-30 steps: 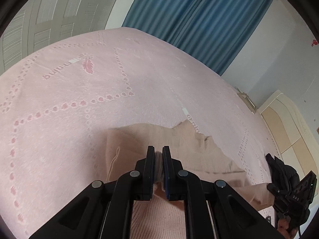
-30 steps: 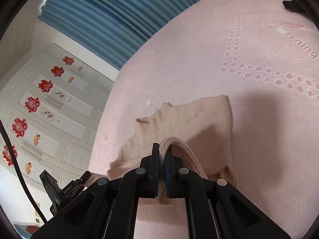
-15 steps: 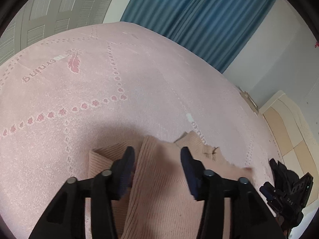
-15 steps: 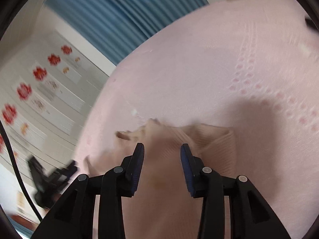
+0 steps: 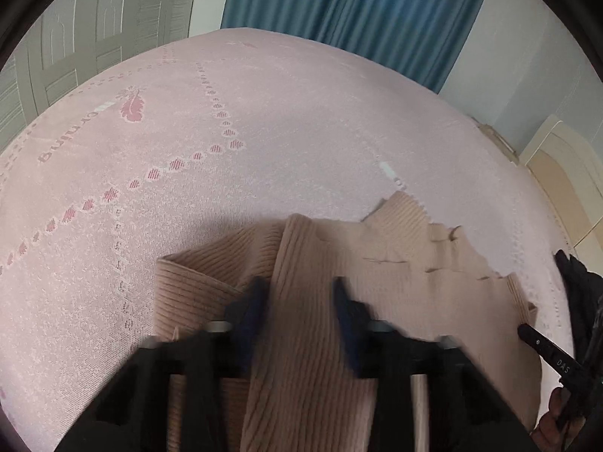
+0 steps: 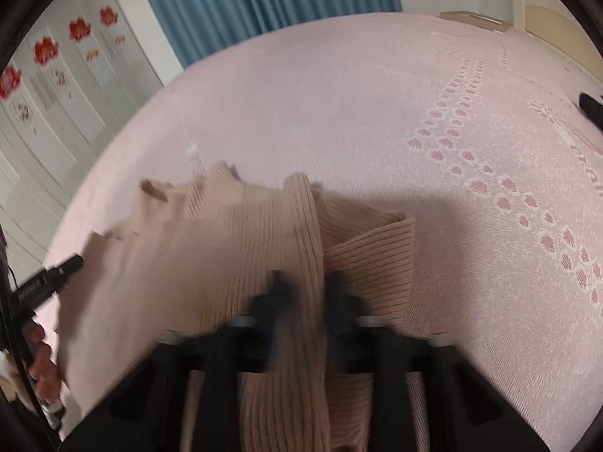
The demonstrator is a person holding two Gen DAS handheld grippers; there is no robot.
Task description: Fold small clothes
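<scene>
A beige ribbed sweater (image 5: 395,271) lies partly folded on the pink bedspread (image 5: 301,113). One long ribbed sleeve (image 5: 301,256) is laid over its body towards me. My left gripper (image 5: 299,301) straddles this sleeve, its jaws blurred, still apart and closing. The right wrist view shows the sweater (image 6: 211,233) with another sleeve (image 6: 307,218) running up its middle. My right gripper (image 6: 303,290) straddles that one, jaws likewise apart and closing. The pads do not visibly press on the cloth.
Blue curtains (image 5: 358,7) hang behind the bed, and white wardrobe doors (image 6: 49,86) carry red flower stickers. A cream cupboard (image 5: 557,173) stands at the right. A hand (image 6: 37,354) grips the other tool's black body (image 6: 45,282) at the left edge.
Both grippers were shut on raised sleeves, then opened and let them fall flat across the sweater. Both have sunk closer to the cloth, and their jaws stand narrower than half a second ago.
</scene>
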